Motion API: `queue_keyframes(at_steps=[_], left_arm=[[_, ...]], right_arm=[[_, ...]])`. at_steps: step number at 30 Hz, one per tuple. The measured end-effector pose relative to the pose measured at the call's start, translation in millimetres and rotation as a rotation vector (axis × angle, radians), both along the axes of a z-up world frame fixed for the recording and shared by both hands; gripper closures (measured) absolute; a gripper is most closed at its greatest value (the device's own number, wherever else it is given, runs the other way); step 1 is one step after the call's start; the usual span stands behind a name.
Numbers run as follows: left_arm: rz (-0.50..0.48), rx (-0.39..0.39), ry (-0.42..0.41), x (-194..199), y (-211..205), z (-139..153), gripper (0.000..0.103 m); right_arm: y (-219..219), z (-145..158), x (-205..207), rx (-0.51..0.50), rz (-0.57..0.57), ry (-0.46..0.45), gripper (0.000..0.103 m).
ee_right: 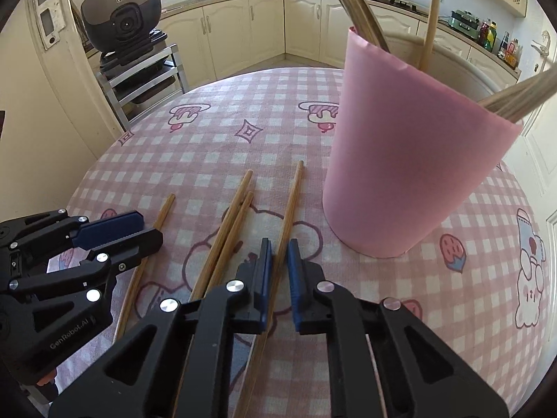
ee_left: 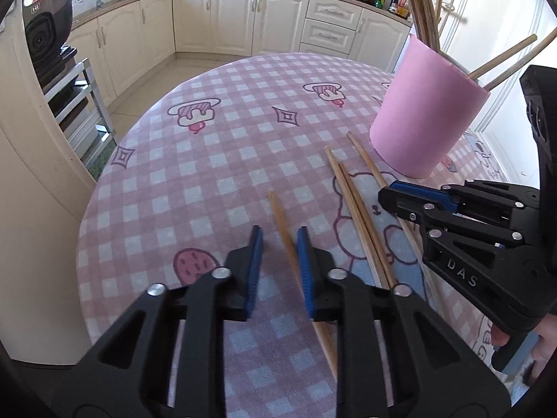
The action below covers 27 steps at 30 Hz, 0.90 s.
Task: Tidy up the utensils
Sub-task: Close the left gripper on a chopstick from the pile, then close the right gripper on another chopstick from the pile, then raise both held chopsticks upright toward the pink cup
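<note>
Several wooden chopsticks lie on the pink checked tablecloth (ee_left: 209, 160) beside a tall pink holder (ee_left: 424, 111) (ee_right: 410, 160), which has more chopsticks (ee_left: 501, 57) (ee_right: 431, 17) standing in it. My left gripper (ee_left: 278, 233) (ee_right: 146, 230) is shut on the leftmost chopstick (ee_left: 276, 209) (ee_right: 167, 209), low over the cloth. My right gripper (ee_right: 280, 247) (ee_left: 386, 196) is shut on the rightmost chopstick (ee_right: 294, 202) (ee_left: 365, 160), the one closest to the holder. Between them a loose pair of chopsticks (ee_left: 351, 202) (ee_right: 236, 209) lies side by side, untouched.
The holder stands just right of the right gripper. The round table's edge curves away at the left and far side. Beyond it a dark rice cooker (ee_right: 122, 17) sits on a metal rack (ee_right: 146, 80), with cream kitchen cabinets (ee_left: 236, 17) behind.
</note>
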<state>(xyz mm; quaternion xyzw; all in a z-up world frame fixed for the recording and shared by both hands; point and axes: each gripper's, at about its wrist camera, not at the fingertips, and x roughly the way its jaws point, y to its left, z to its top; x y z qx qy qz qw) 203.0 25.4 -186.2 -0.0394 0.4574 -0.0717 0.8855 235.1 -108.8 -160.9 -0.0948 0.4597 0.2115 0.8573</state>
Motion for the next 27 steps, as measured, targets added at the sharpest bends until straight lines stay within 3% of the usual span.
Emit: queue_keyframes(at_steps=[10, 18, 27], left_arm=[[-0.007, -0.01, -0.025, -6, -5, 8, 0.097], [-0.027, -0.042, -0.131, -31, -5, 53, 0.097], [-0.051, -0.092, -0.286, -64, -9, 114, 0.097]], right_arm=[[-17, 12, -13, 0.117, 0.0, 0.012, 0.098], [-25, 50, -40, 0.228, 0.045, -0.053, 0.098], [-37, 95, -75, 0.343, 0.076, -0.185, 0.098]])
